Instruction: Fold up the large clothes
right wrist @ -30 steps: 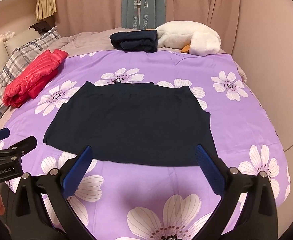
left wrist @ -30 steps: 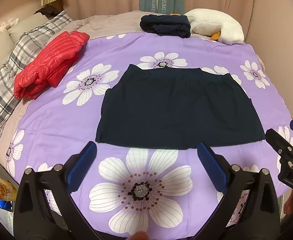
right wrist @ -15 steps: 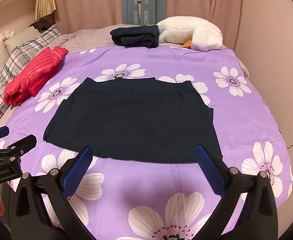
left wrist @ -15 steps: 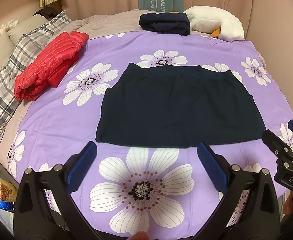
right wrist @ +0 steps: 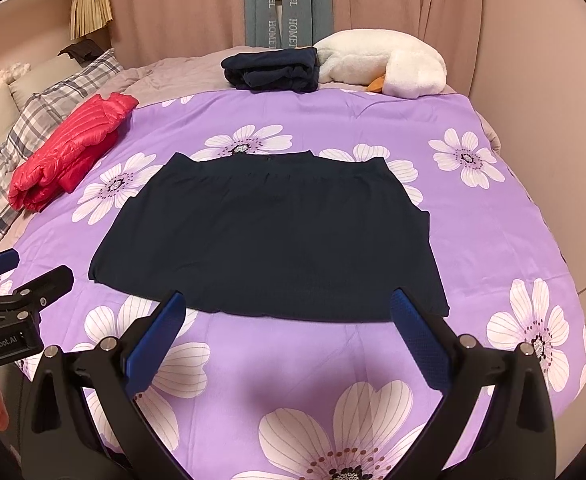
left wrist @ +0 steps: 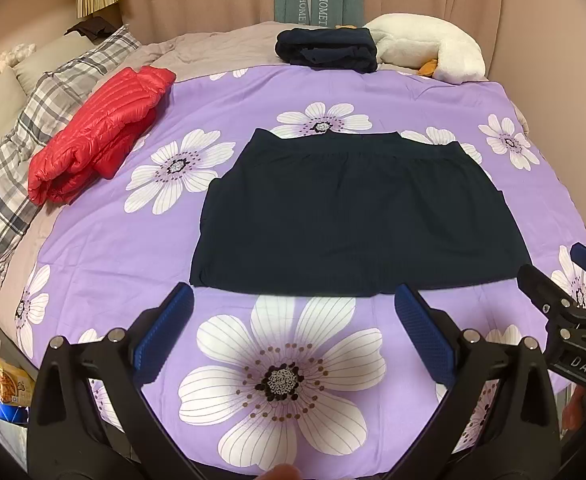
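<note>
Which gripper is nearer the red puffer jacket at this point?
Left. The left gripper hovers open at the near-left part of the bed, on the side where the red puffer jacket lies. The right gripper, also open, hovers further right, past the dark garment.

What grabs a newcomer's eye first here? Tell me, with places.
The purple floral bedspread fills the view, with a dark navy garment spread flat at its centre. A red puffer jacket lies folded at the left edge, and a white plush toy sits at the far end beside a folded dark pile.
</note>
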Available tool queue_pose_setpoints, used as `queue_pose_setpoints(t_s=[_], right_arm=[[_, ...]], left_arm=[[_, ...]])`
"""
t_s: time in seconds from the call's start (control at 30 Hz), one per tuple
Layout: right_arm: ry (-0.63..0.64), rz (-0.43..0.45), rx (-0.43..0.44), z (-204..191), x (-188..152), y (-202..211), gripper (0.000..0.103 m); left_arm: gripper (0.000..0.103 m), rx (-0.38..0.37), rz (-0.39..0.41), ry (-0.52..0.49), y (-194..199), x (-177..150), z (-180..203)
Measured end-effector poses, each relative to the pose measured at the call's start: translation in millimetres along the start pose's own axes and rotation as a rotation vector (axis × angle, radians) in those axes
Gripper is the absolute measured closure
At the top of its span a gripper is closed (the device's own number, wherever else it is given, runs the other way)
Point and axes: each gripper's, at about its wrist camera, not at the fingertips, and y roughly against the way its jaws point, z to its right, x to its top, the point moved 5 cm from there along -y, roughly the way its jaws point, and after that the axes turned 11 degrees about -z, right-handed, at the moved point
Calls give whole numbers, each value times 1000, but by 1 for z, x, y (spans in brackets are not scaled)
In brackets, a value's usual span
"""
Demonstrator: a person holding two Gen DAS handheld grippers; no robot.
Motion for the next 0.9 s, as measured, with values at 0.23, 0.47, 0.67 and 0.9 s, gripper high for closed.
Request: queue_pose_setpoints(t_s=[0.23, 0.47, 0.67, 0.9], right_arm=[[-2, 4, -1, 0, -3, -1, 1], [-4, 7, 1, 0, -3, 0, 1], [-10, 12, 2, 3, -3, 2, 1], [-4, 20, 2, 2, -1, 7, 1]], left_arm=[[2, 4, 0, -1, 1, 0, -1], [2, 6, 7, -9, 6, 1, -2], [2, 4, 14, -15, 9, 2, -2], [2, 6, 22, -23, 13, 2, 0]])
